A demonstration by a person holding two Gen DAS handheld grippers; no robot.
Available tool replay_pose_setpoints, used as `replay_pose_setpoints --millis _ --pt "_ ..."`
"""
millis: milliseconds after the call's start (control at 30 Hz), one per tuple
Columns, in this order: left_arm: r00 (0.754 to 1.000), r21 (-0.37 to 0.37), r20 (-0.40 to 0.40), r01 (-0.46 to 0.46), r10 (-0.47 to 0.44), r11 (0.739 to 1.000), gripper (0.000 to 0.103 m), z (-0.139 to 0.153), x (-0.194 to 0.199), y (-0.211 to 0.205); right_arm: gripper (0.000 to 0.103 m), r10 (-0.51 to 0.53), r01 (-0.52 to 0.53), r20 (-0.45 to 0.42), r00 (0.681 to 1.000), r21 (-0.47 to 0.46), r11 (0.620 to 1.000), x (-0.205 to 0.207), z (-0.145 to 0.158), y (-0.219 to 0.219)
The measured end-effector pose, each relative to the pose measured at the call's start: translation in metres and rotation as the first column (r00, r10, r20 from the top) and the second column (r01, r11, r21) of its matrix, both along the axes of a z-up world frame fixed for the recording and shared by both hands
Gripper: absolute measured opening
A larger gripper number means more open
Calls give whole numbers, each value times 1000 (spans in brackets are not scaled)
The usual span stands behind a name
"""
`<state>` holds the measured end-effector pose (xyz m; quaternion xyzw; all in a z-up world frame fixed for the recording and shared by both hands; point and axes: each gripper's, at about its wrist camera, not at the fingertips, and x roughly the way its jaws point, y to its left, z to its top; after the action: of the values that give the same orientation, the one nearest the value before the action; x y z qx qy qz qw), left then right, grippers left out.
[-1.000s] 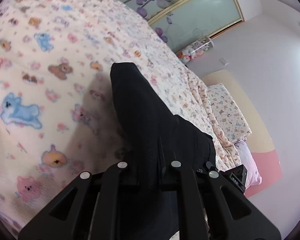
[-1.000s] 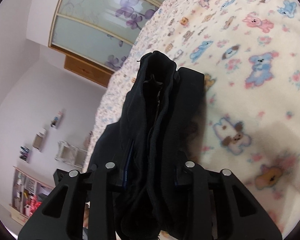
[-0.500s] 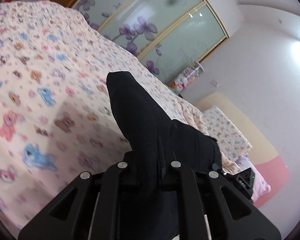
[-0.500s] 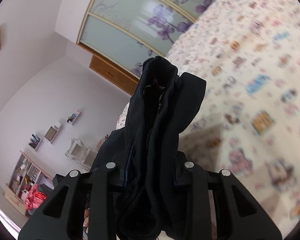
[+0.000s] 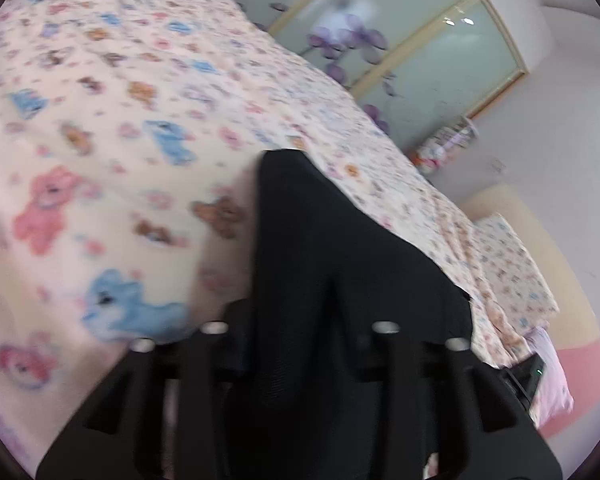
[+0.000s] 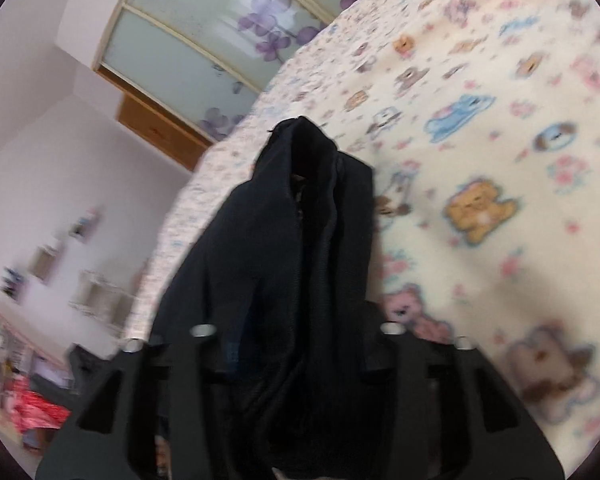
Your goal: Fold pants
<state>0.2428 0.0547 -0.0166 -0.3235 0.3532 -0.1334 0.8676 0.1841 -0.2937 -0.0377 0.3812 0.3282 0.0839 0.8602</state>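
Left gripper (image 5: 300, 344): we see its jaws opening, spread wider than the black cloth that lies between them; whether the pads touch the fabric we cannot tell, the picture being blurred.
Right gripper (image 6: 296, 344): its jaws are opening too, with a thick bunch of the same cloth between them.
Pants (image 5: 332, 264): black, draped over both grippers; in the left wrist view they rise from 6 o'clock to a rounded end near the centre, in the right wrist view (image 6: 300, 220) the bunched folds peak just above the centre.
Blanket (image 5: 112, 128): cream with bears and ponies, under the pants, filling 9 to 12 o'clock in the left view.
Wardrobe doors (image 6: 204, 36): frosted glass with purple flowers, at 11 o'clock in the right view.
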Motion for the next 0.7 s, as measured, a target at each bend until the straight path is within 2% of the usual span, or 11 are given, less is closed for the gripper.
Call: replay_pose_setpoints --millis 67,133,200,267,300,333,433,567,667,700 --pt "997 4 1 -74 74 997 64 3 -9 10 65 -28 27 -18 999 -48 998 -7 4 1" --pt "983 -2 32 -179 179 984 71 13 -23 28 66 -88 87 -24 996 -49 995 -18 9 -6" --pt "973 1 80 -217 217 976 76 26 -37 35 66 -181 181 4 984 -47 982 -35 18 -15" --pt "972 -3 167 -165 163 986 90 47 -53 29 66 -242 247 82 967 -53 968 -53 36 -22" --pt "975 -13 203 -89 90 996 94 55 -58 20 66 -207 217 144 968 -51 975 -59 49 -19" --pt "975 -20 220 -19 23 1000 101 59 -59 11 66 -152 163 177 972 -48 985 -61 57 -14" --pt "965 15 213 156 -155 988 101 61 -60 -24 71 46 -42 217 975 -27 999 -56 73 11" --pt "958 114 141 235 -250 965 101 45 -57 -56 71 126 -129 155 980 12 992 -46 62 26" --pt "966 125 48 248 -255 961 101 25 -45 -62 71 103 -103 -8 995 20 994 -31 37 23" --pt "966 113 23 253 -257 961 101 17 -40 -64 70 101 -100 -33 994 37 994 -28 28 20"
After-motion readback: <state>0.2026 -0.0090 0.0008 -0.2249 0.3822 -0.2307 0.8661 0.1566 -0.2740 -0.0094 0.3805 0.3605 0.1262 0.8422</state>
